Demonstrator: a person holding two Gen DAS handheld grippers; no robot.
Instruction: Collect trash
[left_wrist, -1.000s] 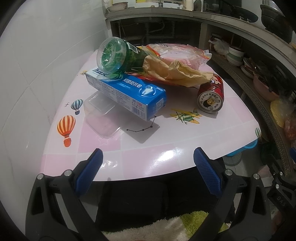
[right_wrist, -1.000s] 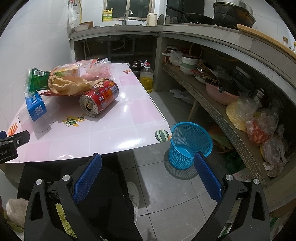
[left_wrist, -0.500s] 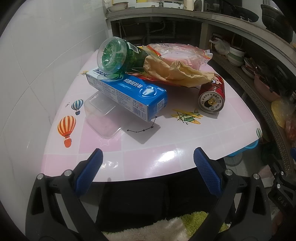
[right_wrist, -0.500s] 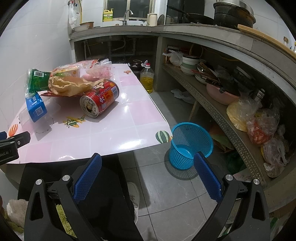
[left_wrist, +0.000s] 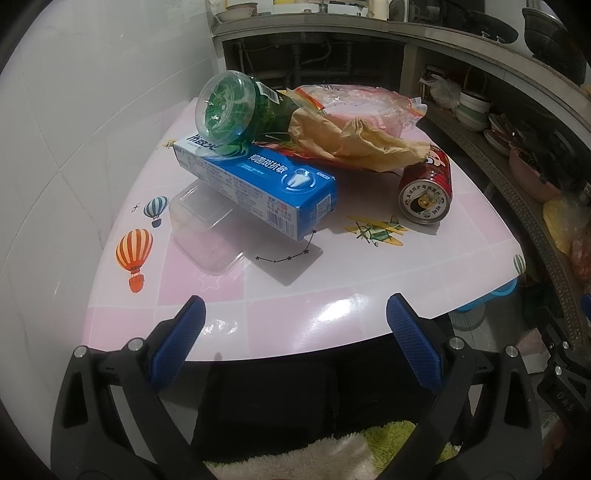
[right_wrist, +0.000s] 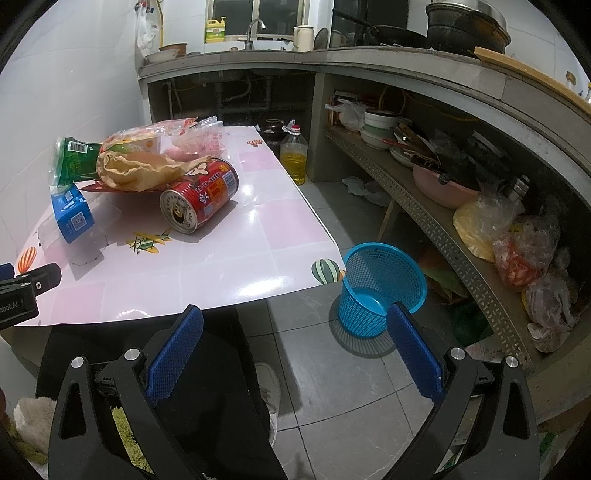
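Note:
Trash lies piled on a pink table (left_wrist: 295, 306): a blue toothpaste box (left_wrist: 258, 188), a green plastic bottle (left_wrist: 236, 107) on its side, a crumpled brown paper bag (left_wrist: 351, 142), clear plastic wrappers (left_wrist: 362, 103), a clear plastic tray (left_wrist: 207, 229) and a red can (left_wrist: 426, 188) on its side. My left gripper (left_wrist: 295, 343) hovers open at the table's near edge, holding nothing. My right gripper (right_wrist: 295, 350) is open and empty, off the table's near right corner, above the floor. The red can (right_wrist: 199, 195) and box (right_wrist: 72, 212) lie to its far left. A blue mesh basket (right_wrist: 382, 284) stands on the floor.
A white tiled wall (left_wrist: 74, 129) borders the table's left. A concrete counter with a shelf (right_wrist: 443, 206) of bowls, pans and bags runs along the right. An oil bottle (right_wrist: 293, 155) stands on the floor behind the table. A person's dark legs (right_wrist: 207, 387) and shoe are below.
Both views have shifted very slightly; the trash, the basket and both open grippers stand much as before.

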